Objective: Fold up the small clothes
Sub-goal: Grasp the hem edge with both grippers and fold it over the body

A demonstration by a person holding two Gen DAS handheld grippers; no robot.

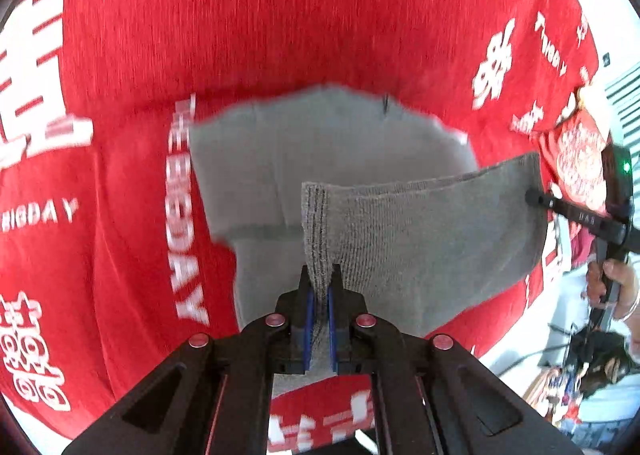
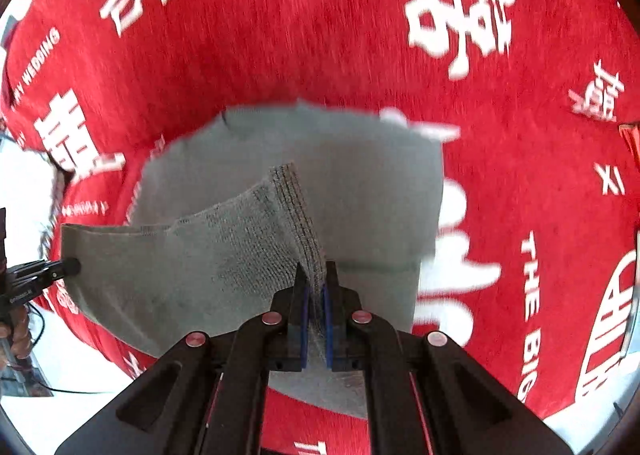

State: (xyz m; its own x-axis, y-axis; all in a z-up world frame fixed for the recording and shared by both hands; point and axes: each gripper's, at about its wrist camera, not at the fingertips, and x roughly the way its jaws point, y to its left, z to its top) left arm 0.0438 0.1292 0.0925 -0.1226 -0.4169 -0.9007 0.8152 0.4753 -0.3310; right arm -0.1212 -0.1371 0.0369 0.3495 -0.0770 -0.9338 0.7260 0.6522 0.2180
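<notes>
Nearest the lens in the left wrist view, the left gripper (image 1: 320, 287) is clenched on the ribbed hem of a grey garment (image 1: 420, 239), its blue pads (image 1: 309, 319) pressing the knit from both sides. To the right along that same hem, the right gripper (image 1: 534, 197) pinches the opposite corner, with a hand (image 1: 612, 287) on its handle near the right edge of the red cloth (image 1: 240, 35) that covers the work surface. The right wrist view shows the mirror case: the right gripper (image 2: 316, 283) is clamped on the ribbed corner, and the left gripper (image 2: 68, 267) bites the far corner out at the left. The hem is stretched between the two grippers and raised clear of the cloth, so its long axis runs straight from one set of jaws to the other. The rest of the garment lies beyond the fingertips, its far end flat on the red cloth with white lettering, roughly mid-surface. Neither hand looks nearer to that resting end. Judging from this, the next move is to carry the lifted hem forward over the flat part, and both grippers would need to travel together to keep the edge square.
</notes>
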